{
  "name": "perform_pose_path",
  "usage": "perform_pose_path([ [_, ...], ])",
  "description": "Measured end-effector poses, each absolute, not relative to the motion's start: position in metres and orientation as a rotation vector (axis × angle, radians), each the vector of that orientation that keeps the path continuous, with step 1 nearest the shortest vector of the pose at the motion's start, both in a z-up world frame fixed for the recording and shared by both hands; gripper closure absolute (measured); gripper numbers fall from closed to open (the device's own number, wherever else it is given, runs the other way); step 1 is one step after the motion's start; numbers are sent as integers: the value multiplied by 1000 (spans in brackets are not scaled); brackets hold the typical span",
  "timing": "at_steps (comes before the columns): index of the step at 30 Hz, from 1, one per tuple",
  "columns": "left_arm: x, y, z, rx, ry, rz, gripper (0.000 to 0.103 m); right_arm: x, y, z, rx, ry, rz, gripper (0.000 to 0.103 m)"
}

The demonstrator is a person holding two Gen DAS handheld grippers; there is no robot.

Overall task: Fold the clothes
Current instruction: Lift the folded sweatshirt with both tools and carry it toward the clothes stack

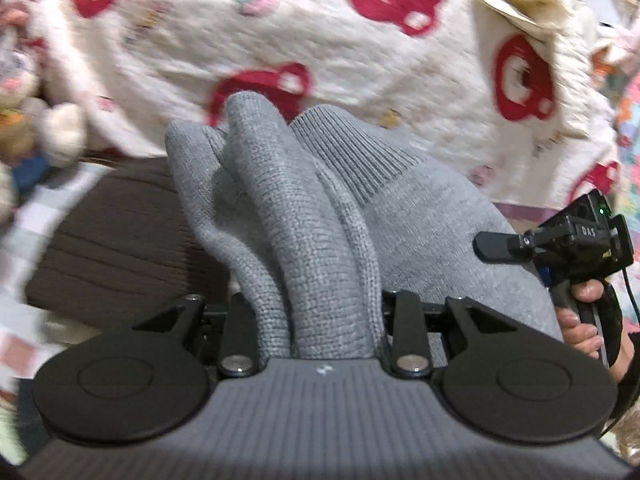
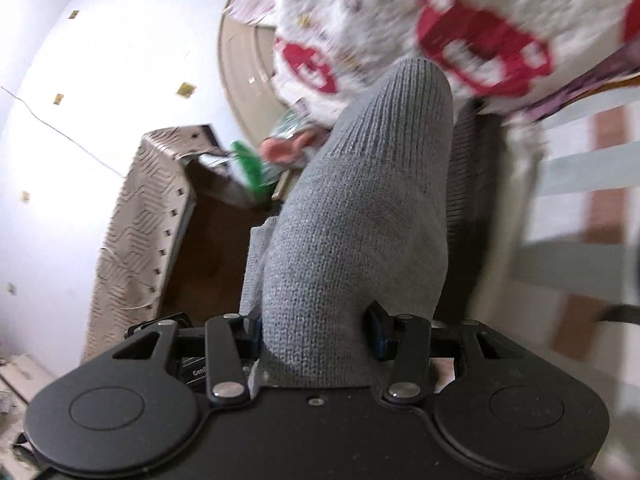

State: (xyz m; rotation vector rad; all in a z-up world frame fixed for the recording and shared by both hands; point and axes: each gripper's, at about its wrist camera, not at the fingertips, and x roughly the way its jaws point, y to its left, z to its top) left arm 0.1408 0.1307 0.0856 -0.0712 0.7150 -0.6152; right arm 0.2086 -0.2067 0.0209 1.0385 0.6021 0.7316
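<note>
A: What surrounds you?

B: A cream blanket (image 1: 360, 80) printed with red car shapes fills the background; a brown folded cloth (image 1: 120, 240) lies lower left on a checked bedcover (image 1: 48, 208); soft toys (image 1: 52, 132) sit at the left edge, blurred.

A: And the garment?

B: The grey knit sweater (image 1: 312, 232) is bunched between my left tongs (image 1: 320, 320), clenched on its folds; my right tongs (image 2: 320, 320) grip its ribbed end the same way.

A: Any containers?

B: From the right wrist, a patterned beige box (image 2: 136, 220) stands open by the white wall (image 2: 80, 80); its contents I cannot tell.

A: Writing?

B: "DAS" on the right tongs' body, seen from the left.
</note>
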Motion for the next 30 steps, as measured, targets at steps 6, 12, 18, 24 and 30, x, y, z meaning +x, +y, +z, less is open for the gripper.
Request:
perform_pose_path([
  [6, 208, 197, 133, -44, 681, -531, 74, 305, -151, 35, 1090, 525, 892, 50],
  [12, 326, 204, 101, 55, 716, -448, 73, 390, -139, 2, 1021, 403, 773, 50],
  [18, 403, 171, -15, 230, 933, -409, 73, 412, -132, -71, 811, 561, 510, 50],
  [24, 405, 176, 5, 172, 847, -471, 73, 394, -138, -86, 878, 543, 470, 41],
  [30, 388, 161, 17, 233, 803, -496, 74, 419, -116, -80, 758, 624, 472, 31],
])
